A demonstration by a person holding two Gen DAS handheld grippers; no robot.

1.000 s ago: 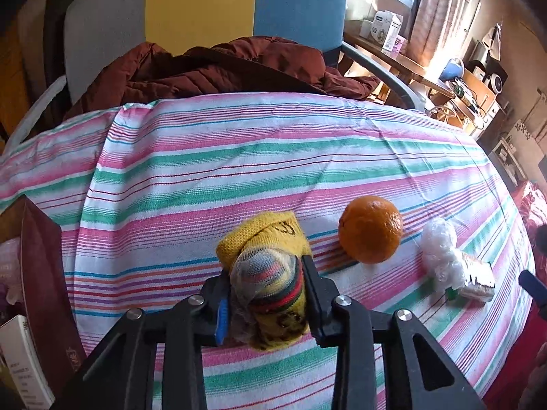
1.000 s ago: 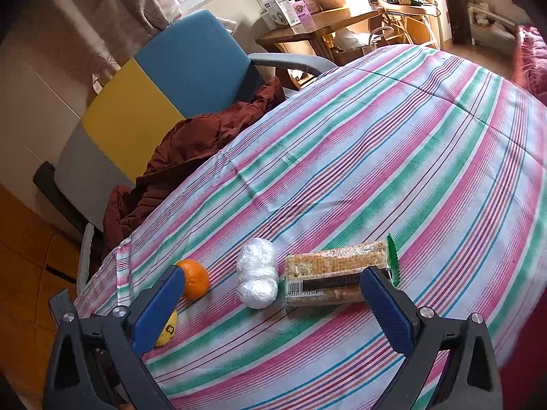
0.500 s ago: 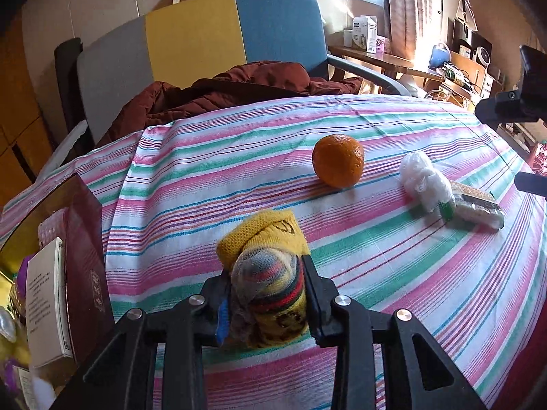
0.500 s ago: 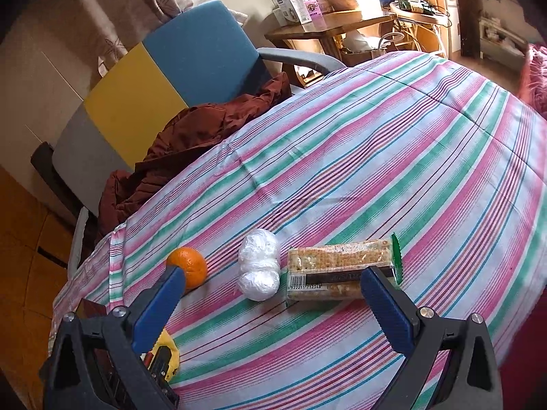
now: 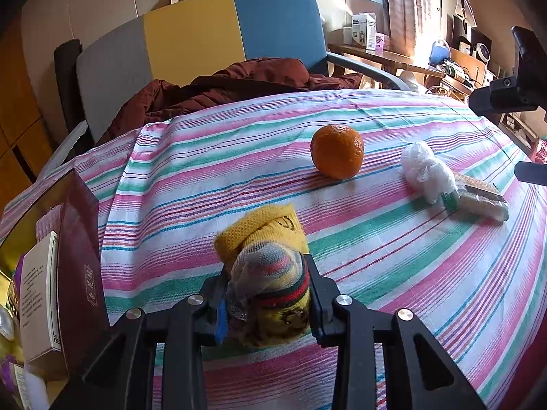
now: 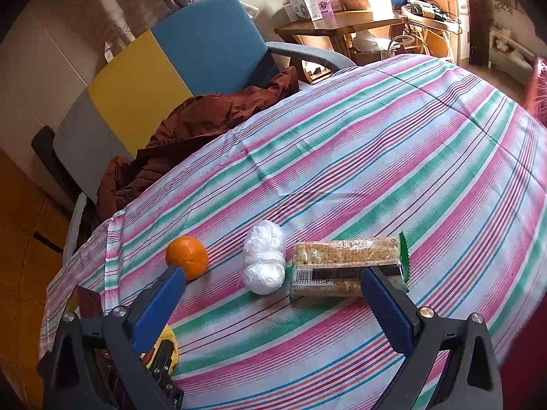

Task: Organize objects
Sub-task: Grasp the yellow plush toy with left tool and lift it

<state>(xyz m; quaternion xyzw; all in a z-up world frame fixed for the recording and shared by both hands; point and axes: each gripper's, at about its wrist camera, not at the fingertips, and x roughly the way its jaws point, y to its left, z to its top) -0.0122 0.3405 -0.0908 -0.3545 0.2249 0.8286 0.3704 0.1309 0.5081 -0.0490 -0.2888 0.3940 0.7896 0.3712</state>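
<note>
Clearly, the left gripper (image 5: 266, 294) is clamped on a rolled bundle of yellow, red and green knitted socks (image 5: 270, 273), both black fingers pressing its sides and holding it above the pink, green and white striped tablecloth (image 5: 393, 273). Just left of that gripper, at the table's edge, stands a dark maroon open box (image 5: 80, 273); inside it sit a cream printed carton (image 5: 37, 297) upright against the maroon wall and some purple and pale items (too blurred and cropped to identify).

On the cloth ahead lie three loose things in a row: a round orange fruit (image 5: 336, 152), a crumpled white plastic-wrapped bundle (image 5: 425, 171) just to its right, and a clear-wrapped rectangular pack of grain bars with a green end flap (image 5: 478, 198), touching or nearly touching the bundle.

The right gripper (image 6: 273, 294) hangs over these with its blue-padded fingers (image 6: 384, 304) spread wide, holding nothing; the plastic bundle sits between them in its view, the bar pack beside the right finger.

Beyond the table is a grey, yellow and blue chair (image 5: 205, 34) with a rust-brown padded jacket (image 5: 239, 82) heaped on its seat.
</note>
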